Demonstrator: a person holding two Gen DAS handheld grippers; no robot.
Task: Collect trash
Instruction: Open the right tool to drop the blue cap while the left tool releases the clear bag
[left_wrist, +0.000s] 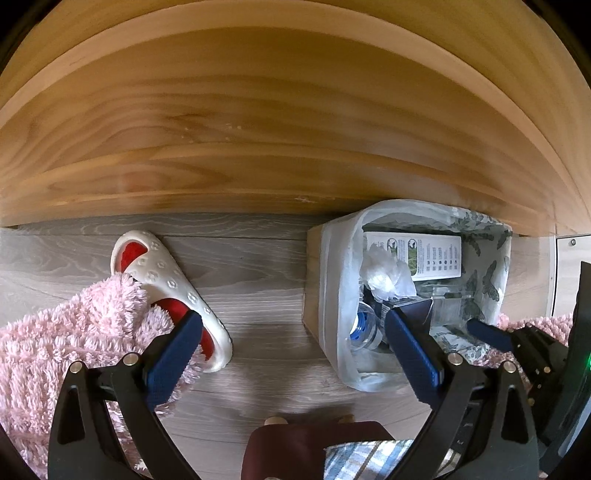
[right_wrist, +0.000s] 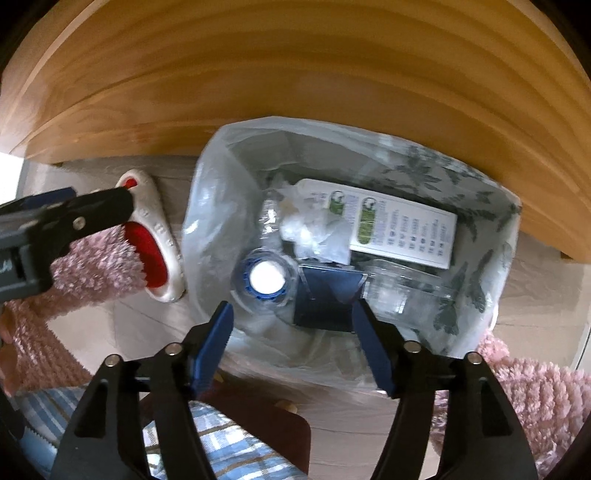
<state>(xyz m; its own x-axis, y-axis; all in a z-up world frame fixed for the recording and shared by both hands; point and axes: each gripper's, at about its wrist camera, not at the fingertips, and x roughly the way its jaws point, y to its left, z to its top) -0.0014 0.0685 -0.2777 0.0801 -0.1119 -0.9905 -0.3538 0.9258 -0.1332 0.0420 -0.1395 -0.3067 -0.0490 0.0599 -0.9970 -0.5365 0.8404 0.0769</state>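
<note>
A bin lined with a white plastic bag (right_wrist: 207, 221) stands on the floor against a wooden panel. Inside lie a white printed box (right_wrist: 402, 229), crumpled clear plastic (right_wrist: 314, 232), a bottle with a blue-ringed white cap (right_wrist: 267, 278), a clear plastic tray (right_wrist: 402, 291) and a dark blue carton (right_wrist: 325, 299). My right gripper (right_wrist: 292, 308) hangs over the bin mouth, open, its pads clear of the dark blue carton just beyond its tips. My left gripper (left_wrist: 293, 315) is open over bare floor left of the bin (left_wrist: 332, 295), with nothing between its pads.
A white and red slipper (left_wrist: 166, 273) lies on the grey wood floor (left_wrist: 258, 280) left of the bin. Pink fluffy fabric (left_wrist: 74, 332) covers its heel end and also shows at the right (right_wrist: 535, 398). Plaid cloth (right_wrist: 236, 443) and a dark red shape (left_wrist: 310, 446) sit at the bottom.
</note>
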